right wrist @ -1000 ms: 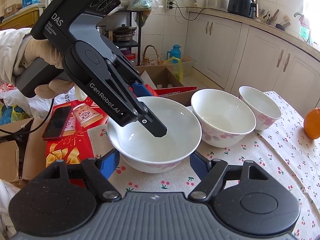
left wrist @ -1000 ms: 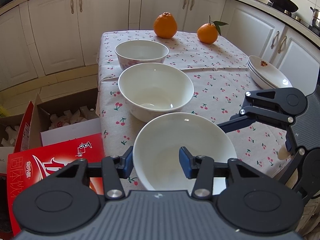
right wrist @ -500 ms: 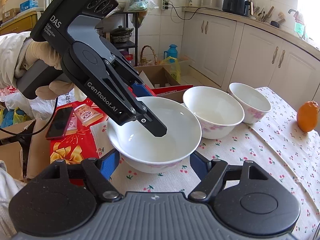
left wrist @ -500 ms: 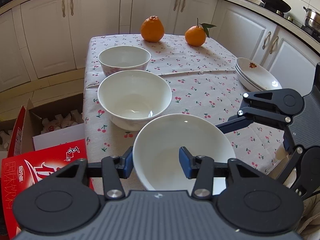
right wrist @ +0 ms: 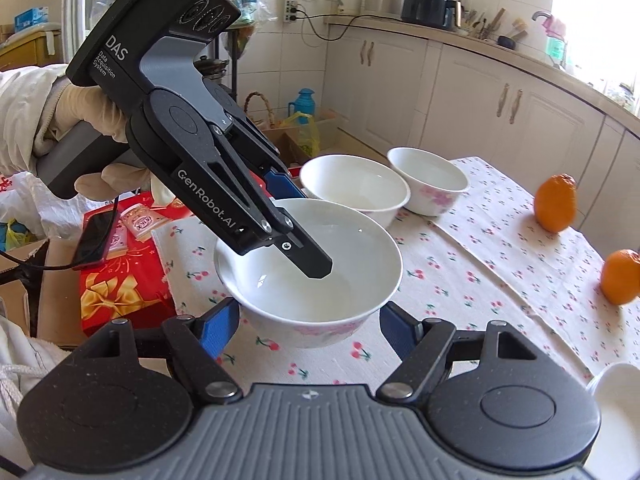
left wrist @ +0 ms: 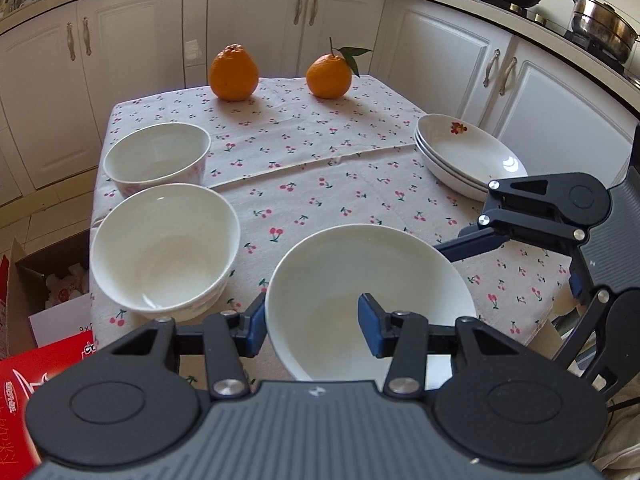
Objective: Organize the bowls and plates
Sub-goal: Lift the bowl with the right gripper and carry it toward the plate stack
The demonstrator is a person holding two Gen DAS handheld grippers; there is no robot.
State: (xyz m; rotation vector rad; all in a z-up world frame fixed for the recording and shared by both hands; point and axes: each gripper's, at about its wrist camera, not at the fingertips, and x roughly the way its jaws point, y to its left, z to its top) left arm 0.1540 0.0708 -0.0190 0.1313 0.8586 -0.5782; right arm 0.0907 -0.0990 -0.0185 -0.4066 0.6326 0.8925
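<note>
My left gripper [left wrist: 312, 330] is shut on the near rim of a large white bowl [left wrist: 372, 280], one finger inside and one outside, and holds it above the cherry-print tablecloth [left wrist: 320, 184]. That bowl also shows in the right wrist view [right wrist: 316, 276], with the left gripper [right wrist: 304, 240] reaching into it. My right gripper [right wrist: 310, 328] is open, its blue pads on either side of the bowl, not touching. A medium white bowl [left wrist: 160, 248] and a small floral bowl [left wrist: 158, 158] stand at the table's left. A stack of white plates [left wrist: 464, 152] sits at the right.
Two oranges [left wrist: 234, 72] [left wrist: 329, 76] sit at the table's far edge. A red box [right wrist: 120, 292] and cardboard boxes [left wrist: 24, 300] lie on the floor beside the table's left edge. White cabinets [left wrist: 440, 60] surround the table.
The left gripper has carried the large bowl to the right and higher, away from the other two bowls. The right gripper has kept beside it, still open.
</note>
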